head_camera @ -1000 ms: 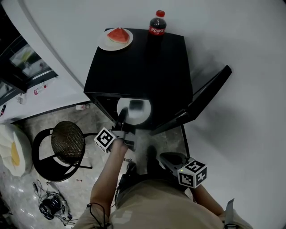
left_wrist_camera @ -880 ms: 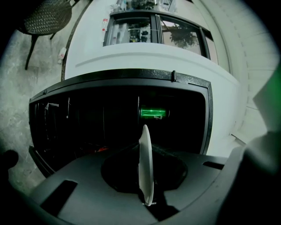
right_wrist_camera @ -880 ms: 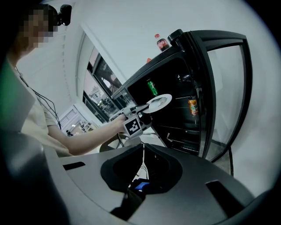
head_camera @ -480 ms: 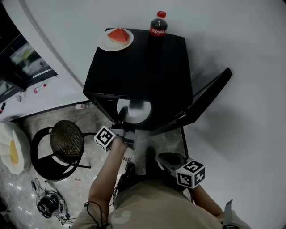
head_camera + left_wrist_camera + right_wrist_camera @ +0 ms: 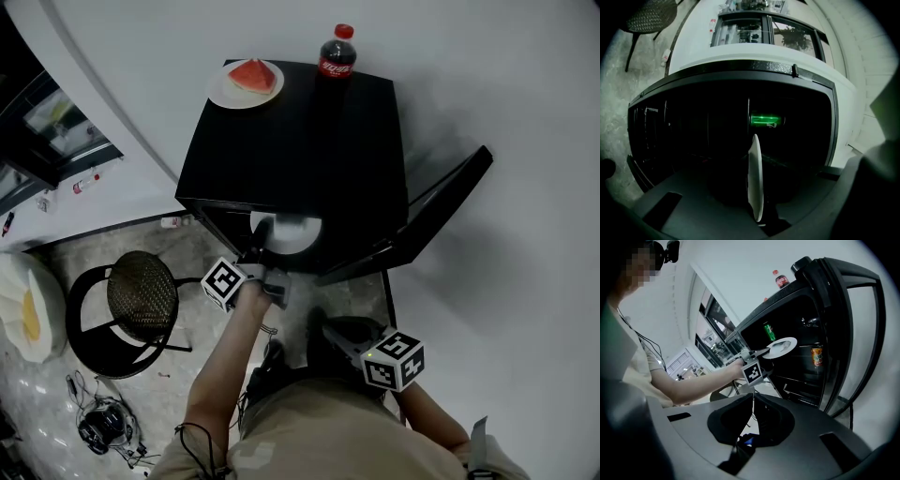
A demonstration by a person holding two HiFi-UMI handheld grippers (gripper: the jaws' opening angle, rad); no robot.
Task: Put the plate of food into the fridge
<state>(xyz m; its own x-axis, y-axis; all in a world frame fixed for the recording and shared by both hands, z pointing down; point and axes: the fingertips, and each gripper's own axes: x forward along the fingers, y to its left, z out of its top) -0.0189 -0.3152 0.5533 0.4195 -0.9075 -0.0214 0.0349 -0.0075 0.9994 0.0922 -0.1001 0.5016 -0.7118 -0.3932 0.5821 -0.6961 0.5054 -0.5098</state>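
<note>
**Rim grip on a white plate at the fridge mouth**

Left tongs [image 5: 260, 258] nearly closed, the pads pinching the near rim of a white plate [image 5: 754, 178]; the plate juts forward from the tips, roughly level, into the dark opening of the fridge [image 5: 300, 141]; the door [image 5: 441, 206] stands wide to the right of those tongs. Right tongs [image 5: 753, 397] drawn together on nothing, held low and well behind the left pair.

Whether food lies on the held plate cannot be made out (a second plate carrying a watermelon slice [image 5: 246, 84] sits on the fridge top, far beyond the left tips, beside a cola bottle [image 5: 336, 49]). A green can [image 5: 768, 331] stands inside, ahead of the held plate.

Judged handling: the plate is stiff and light; its glaze is probably slippery; it would chip or break if dropped. Held at one edge only, it levers against the pads; the grip therefore belongs deep over the rim and firm. Anything carried on it would slide if it tilts; it should rest on a surface inside before the pads let go.
</note>
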